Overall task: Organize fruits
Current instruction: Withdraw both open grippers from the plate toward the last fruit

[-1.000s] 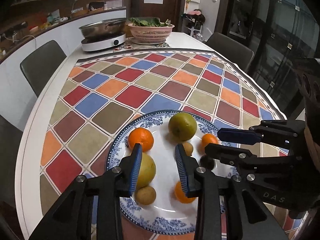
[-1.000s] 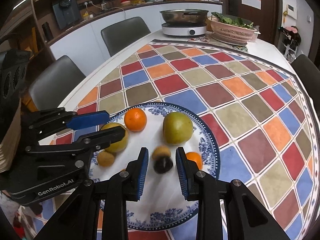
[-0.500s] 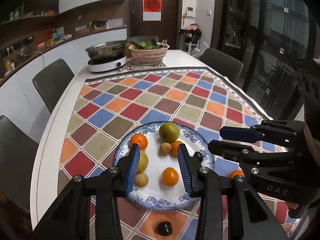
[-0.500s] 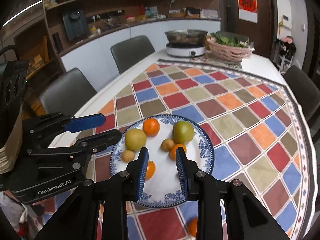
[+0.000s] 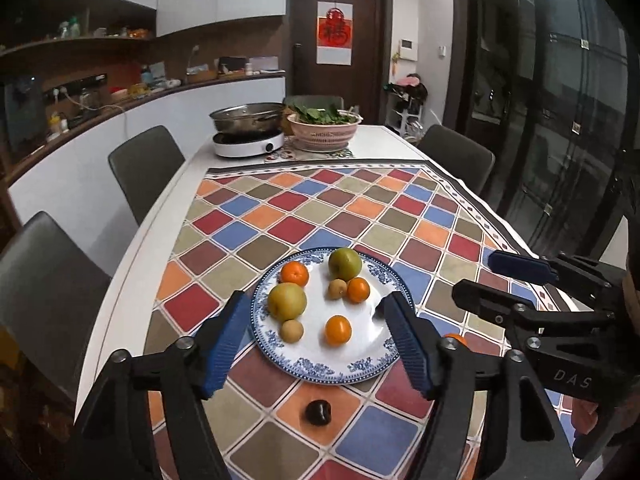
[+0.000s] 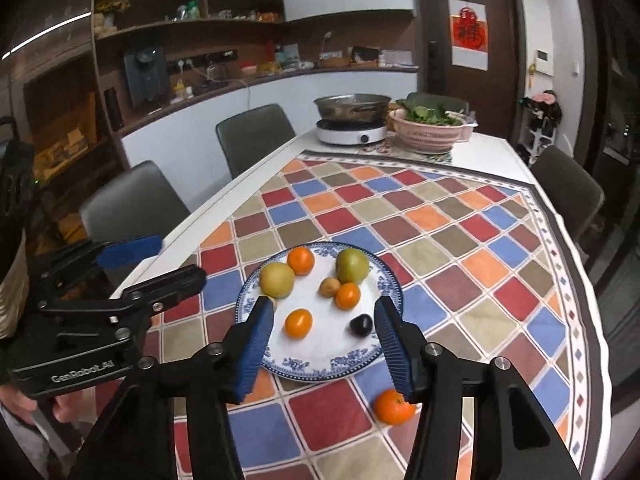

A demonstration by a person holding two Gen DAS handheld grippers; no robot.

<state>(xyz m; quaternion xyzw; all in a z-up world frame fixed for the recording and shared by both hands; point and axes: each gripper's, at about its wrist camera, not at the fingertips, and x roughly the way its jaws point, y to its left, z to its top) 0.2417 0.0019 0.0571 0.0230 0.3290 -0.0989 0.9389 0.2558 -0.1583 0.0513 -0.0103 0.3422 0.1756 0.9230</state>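
While both sets of fingers spread apart, grasping nothing, left gripper and right gripper hang above the plate of fruit (dark fruit on the worktop at its 6 o'clock).

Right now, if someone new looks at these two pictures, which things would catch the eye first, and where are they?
First the blue-rimmed plate of fruit on the chequered cloth, in the middle of both views. Then the strays beside it: a dark fruit on the cloth in front of the plate, and an orange near its right edge. The left gripper and right gripper frame the plate, jaws opening with nothing between them.
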